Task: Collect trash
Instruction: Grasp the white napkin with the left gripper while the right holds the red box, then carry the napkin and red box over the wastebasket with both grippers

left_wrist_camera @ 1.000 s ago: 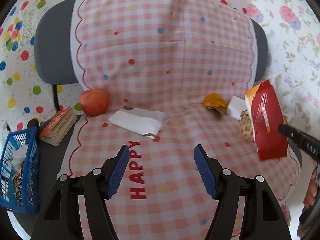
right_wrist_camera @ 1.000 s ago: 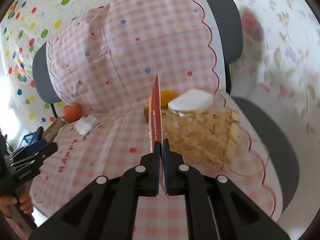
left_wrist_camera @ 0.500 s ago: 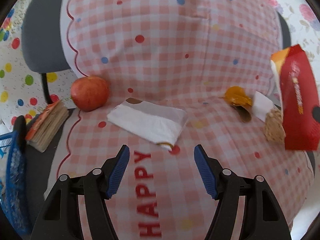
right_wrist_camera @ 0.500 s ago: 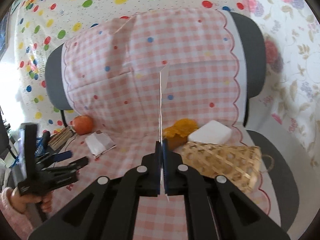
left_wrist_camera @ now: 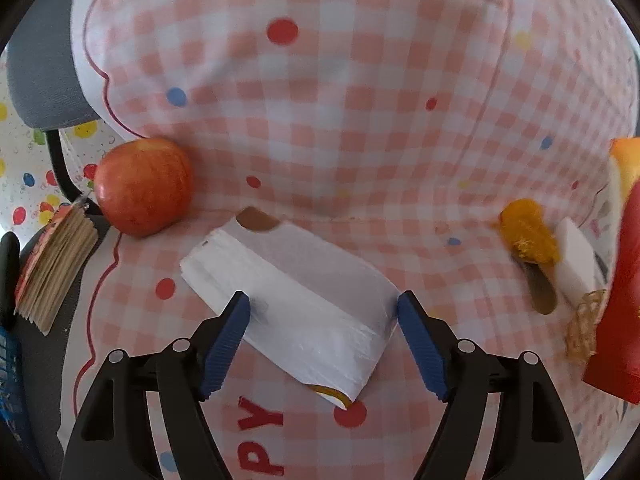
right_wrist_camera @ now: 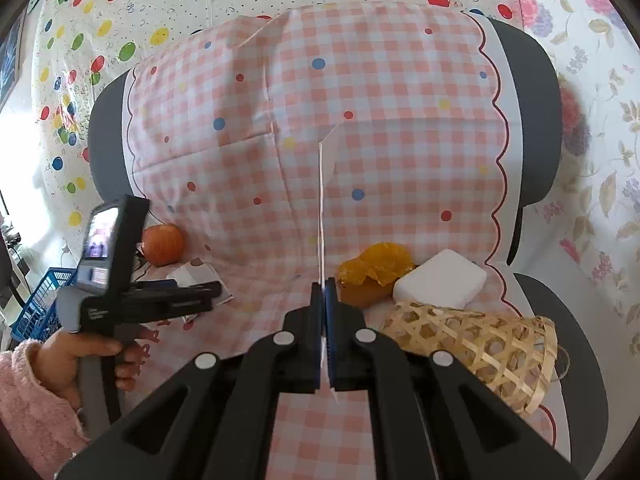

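Left gripper (left_wrist_camera: 323,312): I see jaws opening, straddling white wrapper (left_wrist_camera: 296,300), lower centre.
Right gripper (right_wrist_camera: 323,312): pinching red packet (left_wrist_camera: 618,300) edge-on.

Grey chair (right_wrist_camera: 532,120) draped in pink gingham cloth (right_wrist_camera: 380,100). Balloon-print sheet (right_wrist_camera: 120,12) upper left, floral sheet (right_wrist_camera: 600,80) at right. Bright daylight from left edge.

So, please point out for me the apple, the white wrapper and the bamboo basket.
apple (left_wrist_camera: 142,186), left wrist view, middle of its red skin.
white wrapper (left_wrist_camera: 296,304), left wrist view, centre of its flat top.
bamboo basket (right_wrist_camera: 476,342), right wrist view, woven side wall.
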Tool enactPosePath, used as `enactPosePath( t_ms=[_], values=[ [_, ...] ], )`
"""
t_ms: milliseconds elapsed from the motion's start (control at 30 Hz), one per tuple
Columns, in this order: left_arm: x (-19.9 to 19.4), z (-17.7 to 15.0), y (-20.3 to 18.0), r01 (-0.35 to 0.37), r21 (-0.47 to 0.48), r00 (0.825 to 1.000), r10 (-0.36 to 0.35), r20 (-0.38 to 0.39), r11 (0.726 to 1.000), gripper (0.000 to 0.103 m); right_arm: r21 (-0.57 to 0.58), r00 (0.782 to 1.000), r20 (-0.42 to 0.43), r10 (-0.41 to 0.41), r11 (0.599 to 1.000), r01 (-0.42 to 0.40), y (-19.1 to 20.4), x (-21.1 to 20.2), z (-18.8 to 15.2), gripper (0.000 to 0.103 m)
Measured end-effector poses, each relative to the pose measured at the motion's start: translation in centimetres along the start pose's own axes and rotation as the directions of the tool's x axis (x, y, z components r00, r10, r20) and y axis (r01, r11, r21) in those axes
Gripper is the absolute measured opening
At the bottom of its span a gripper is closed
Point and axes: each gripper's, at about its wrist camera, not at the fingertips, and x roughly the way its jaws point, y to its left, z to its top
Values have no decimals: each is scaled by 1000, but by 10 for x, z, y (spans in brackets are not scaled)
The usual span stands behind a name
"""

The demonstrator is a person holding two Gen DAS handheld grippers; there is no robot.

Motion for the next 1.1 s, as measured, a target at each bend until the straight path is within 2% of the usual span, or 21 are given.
enactPosePath(
  t_ms=[67,133,233,300,367,500,567,700,867,1100],
  values=[
    [3,-1,-1,-18,0,1000,18,-11,1000,76,-4,1000,-2,1,1000,-1,0,1,0,2],
    [0,-4,1,-14,0,1000,14,-6,1000,71,-2,1000,-4,2,1000,-2,-1,-1,-1,2],
    [-10,-11,14,13,-40,1000,-13,5,999,43,6,1000,-10,9,1000,-9,-4,-6,-5,2],
    [-15,-16,20,11,-40,1000,-10,10,999,15,19,1000,-9,15,1000,-15,-4,-10,-8,2],
    [-20,-21,29,45,-42,999,-44,20,998,5,31,1000,-6,23,999,-23,-6,-15,-12,2],
    [-58,-37,36,130,3,984,-129,120,992,3,48,1000,5,28,998,-28,-6,-31,-19,2],
    [-90,-48,33,181,49,965,-187,184,982,3,61,999,13,36,997,-37,-7,-41,-23,2],
    [-141,-68,23,236,123,934,-260,247,964,3,71,999,29,25,997,-27,-6,-64,-30,2],
    [-184,-92,-3,261,202,906,-312,285,944,3,79,999,51,-7,997,3,-6,-102,-44,2],
    [-221,-142,-40,253,297,881,-346,322,921,3,113,993,59,-100,989,93,-16,-155,-72,2]
  ],
)
